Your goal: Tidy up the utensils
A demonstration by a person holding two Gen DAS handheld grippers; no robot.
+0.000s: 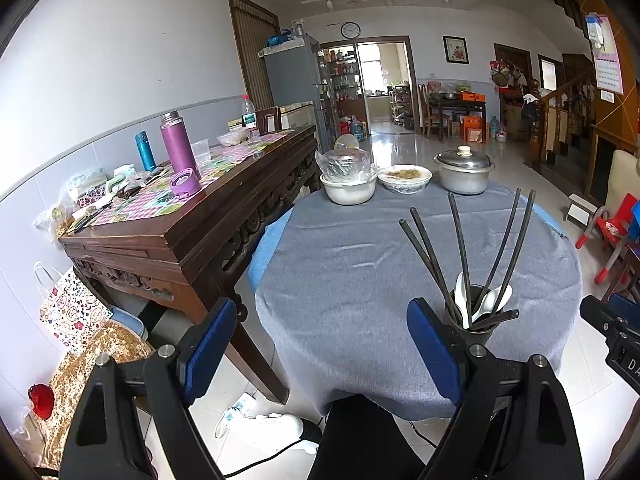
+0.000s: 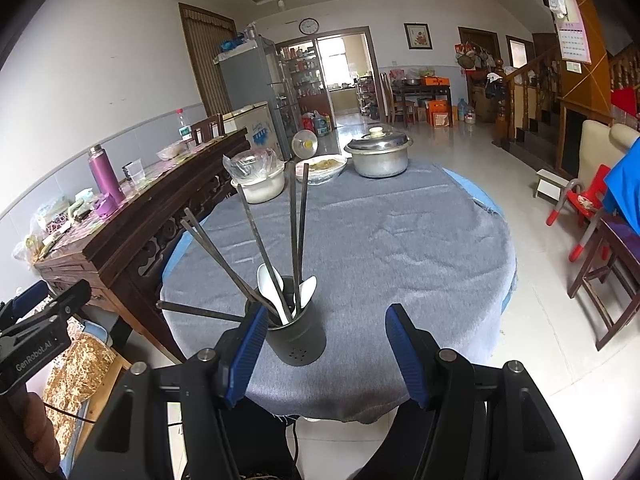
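A dark cylindrical utensil holder [image 2: 296,330] near the front edge of the grey-clothed round tabletop [image 2: 400,248] already holds black chopsticks [image 2: 298,224] and white spoons [image 2: 267,282]. Task looks nearly finished. Left gripper [image 1: 326,354] and right gripper [image 2: 325,354] hover, jaws apart, empty.

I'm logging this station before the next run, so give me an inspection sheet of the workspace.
Surface: round table under grey cloth, wrinkled.
Job's things: dark cylindrical utensil holder near the front edge, holding black chopsticks and white spoons.
Clutter: lidded aluminium pot, plastic-covered white bowl, covered plate at the far edge.
Grippers: left hand-held gripper and right hand-held gripper both open, empty.
Cables: black cable on the floor.
Surroundings: cluttered wooden sideboard, red chair.
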